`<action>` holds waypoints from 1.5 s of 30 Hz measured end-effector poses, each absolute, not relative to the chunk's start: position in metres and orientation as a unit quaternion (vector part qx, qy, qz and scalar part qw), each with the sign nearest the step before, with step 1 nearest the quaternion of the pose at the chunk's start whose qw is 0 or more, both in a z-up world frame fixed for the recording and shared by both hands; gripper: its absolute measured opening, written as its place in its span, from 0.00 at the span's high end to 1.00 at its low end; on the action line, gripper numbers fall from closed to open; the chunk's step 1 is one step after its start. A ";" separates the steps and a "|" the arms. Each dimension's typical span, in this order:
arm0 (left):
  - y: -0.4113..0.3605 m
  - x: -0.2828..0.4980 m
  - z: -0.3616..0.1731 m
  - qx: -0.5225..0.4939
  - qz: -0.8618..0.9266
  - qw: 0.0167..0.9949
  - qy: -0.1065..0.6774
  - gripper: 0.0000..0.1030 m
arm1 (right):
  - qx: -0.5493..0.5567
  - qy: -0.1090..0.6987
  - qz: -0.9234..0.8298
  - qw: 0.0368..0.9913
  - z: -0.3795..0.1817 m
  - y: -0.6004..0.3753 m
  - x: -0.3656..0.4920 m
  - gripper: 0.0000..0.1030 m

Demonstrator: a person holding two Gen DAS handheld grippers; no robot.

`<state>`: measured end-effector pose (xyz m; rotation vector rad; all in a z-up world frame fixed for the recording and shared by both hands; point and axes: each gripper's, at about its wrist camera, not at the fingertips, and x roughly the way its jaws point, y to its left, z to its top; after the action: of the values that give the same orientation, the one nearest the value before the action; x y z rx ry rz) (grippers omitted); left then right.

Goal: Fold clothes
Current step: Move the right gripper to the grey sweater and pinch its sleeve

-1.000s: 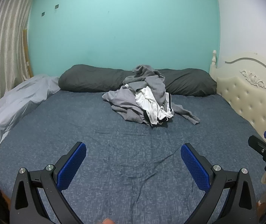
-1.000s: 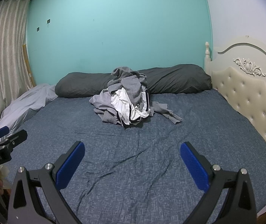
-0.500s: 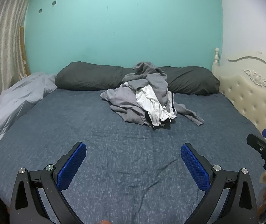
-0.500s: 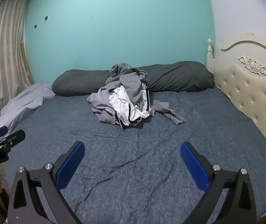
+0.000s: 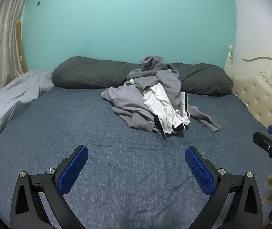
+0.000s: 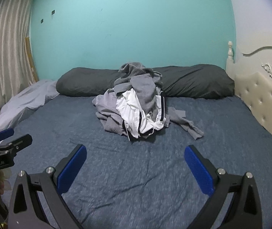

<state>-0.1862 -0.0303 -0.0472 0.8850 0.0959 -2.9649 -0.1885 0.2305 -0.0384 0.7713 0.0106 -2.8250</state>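
Your left gripper is wide open and holds nothing. Your right gripper is wide open too, and it is also empty. Both hang over the bare blue sheet near the front of the bed.

The pile of clothes sits far ahead of you, in the middle of the bed, leaning on the long dark pillow at the back. It is well apart from both grippers.

From the left gripper the pile lies ahead and a bit to the right. From the right gripper it lies almost straight ahead. So the right one looks a little better lined up, but neither is close.

The pile is a lump, so it has no clear long way. One grey sleeve sticks out low toward the cream headboard. A white piece with dark trim spills down the front, toward you. No folding has begun. You most likely need to reach forward first and pick one piece off the pile.
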 end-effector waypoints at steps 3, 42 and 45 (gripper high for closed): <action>-0.036 -0.208 -0.056 0.289 -0.956 0.023 0.037 0.00 | 0.280 0.013 -0.955 0.098 -0.045 0.228 -0.220 0.00; -0.080 -0.399 -0.158 0.305 -0.952 0.005 0.026 0.00 | 0.331 0.022 -0.942 0.058 -0.145 0.208 -0.517 0.00; -0.080 -0.409 -0.166 0.305 -0.952 0.004 0.025 0.00 | 0.332 0.029 -0.941 0.059 -0.152 0.205 -0.532 0.00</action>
<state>-0.4093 -0.0801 -0.1659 0.9568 0.0789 -2.9838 -0.5324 0.2049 -0.1516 1.0042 0.0868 -2.8495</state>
